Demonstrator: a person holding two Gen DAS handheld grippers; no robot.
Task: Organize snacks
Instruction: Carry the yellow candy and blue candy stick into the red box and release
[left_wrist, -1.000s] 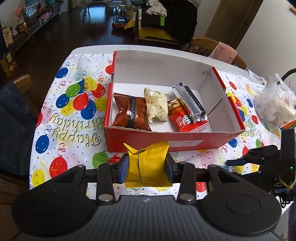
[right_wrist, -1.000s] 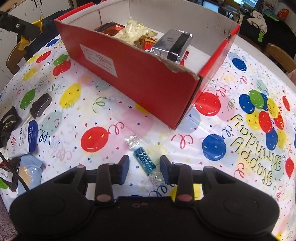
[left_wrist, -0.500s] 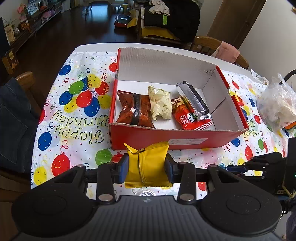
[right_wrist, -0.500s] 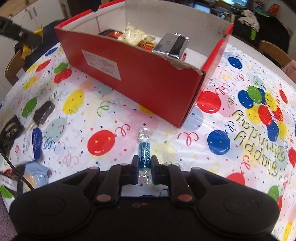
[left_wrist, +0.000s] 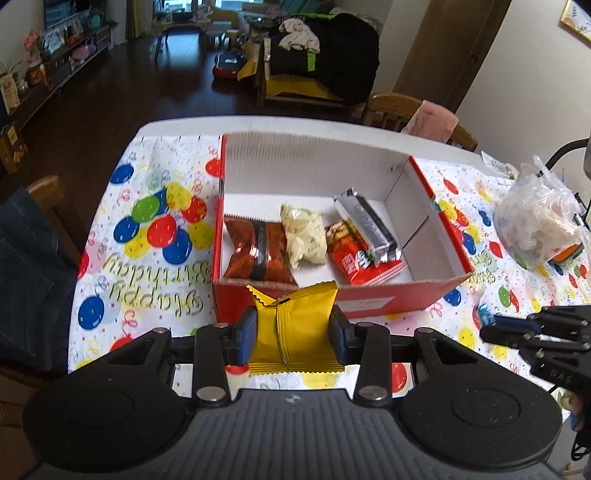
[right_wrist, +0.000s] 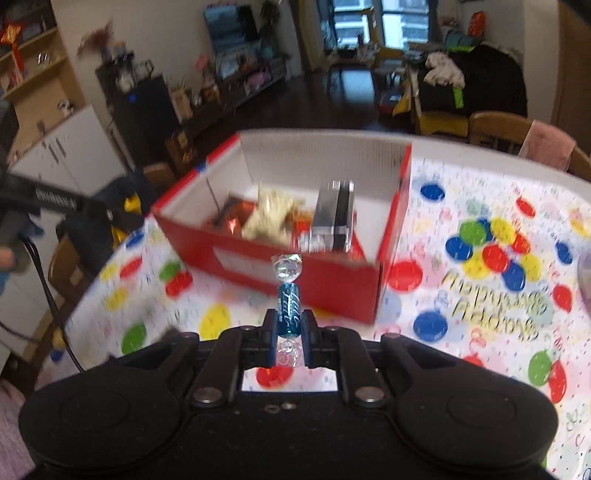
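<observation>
blue candy (right_wrist: 289, 309) pinched, lifted off tablecloth (right_wrist: 480, 295)

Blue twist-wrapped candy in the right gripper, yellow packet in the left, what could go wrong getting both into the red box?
1. The right gripper pinches only the lower part of the small blue twist-wrapped candy; it might slip out.
2. The left gripper holds the yellow foil snack packet in front of the red cardboard box, so the packet could catch on the box's front wall.
3. Both grippers face the same box and might collide.
</observation>
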